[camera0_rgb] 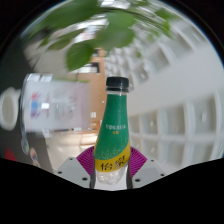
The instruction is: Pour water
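Note:
A clear plastic bottle point(112, 130) with a green and yellow label and a black cap stands upright between my fingers. My gripper point(111, 168) is shut on the bottle's lower body, with a pink pad point(86, 160) pressing on each side. The bottle is held up in the air; behind it I see leaves and a wall, not a table. The bottom of the bottle is hidden below the fingers. No cup or other vessel is in view.
A leafy green plant point(100, 35) hangs behind and above the bottle. A white box or sign with print point(52, 103) stands beyond the left finger. White shelving or cabinet units point(170, 125) run along behind the right finger.

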Demonstrator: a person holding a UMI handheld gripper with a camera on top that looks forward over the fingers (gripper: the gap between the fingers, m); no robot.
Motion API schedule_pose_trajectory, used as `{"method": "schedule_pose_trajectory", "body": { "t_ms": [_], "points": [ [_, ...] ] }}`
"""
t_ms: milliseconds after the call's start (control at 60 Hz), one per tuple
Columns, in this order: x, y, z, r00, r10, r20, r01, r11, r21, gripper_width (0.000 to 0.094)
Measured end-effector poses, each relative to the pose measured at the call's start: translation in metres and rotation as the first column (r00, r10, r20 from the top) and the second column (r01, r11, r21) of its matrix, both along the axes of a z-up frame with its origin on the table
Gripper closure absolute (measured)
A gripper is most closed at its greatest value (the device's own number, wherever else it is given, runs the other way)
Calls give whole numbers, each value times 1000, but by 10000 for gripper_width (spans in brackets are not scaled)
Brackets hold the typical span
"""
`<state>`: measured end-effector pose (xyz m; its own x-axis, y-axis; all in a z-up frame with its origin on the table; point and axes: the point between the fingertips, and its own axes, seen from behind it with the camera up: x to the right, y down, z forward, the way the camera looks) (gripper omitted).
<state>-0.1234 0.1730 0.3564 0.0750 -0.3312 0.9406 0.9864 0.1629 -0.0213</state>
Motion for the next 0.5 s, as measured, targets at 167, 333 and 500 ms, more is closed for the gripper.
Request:
{"method": "schedule_pose_trajectory", "body": {
  "t_ms": [167,333,500],
  "points": [
    [17,-17,18,605,121,-787,-327,939,-107,518],
    [25,3,-88,224,-132,-966,-421,880,-218,518],
    [28,13,-206,193,-317,-928,-414,832,-370,518]
  ]
}}
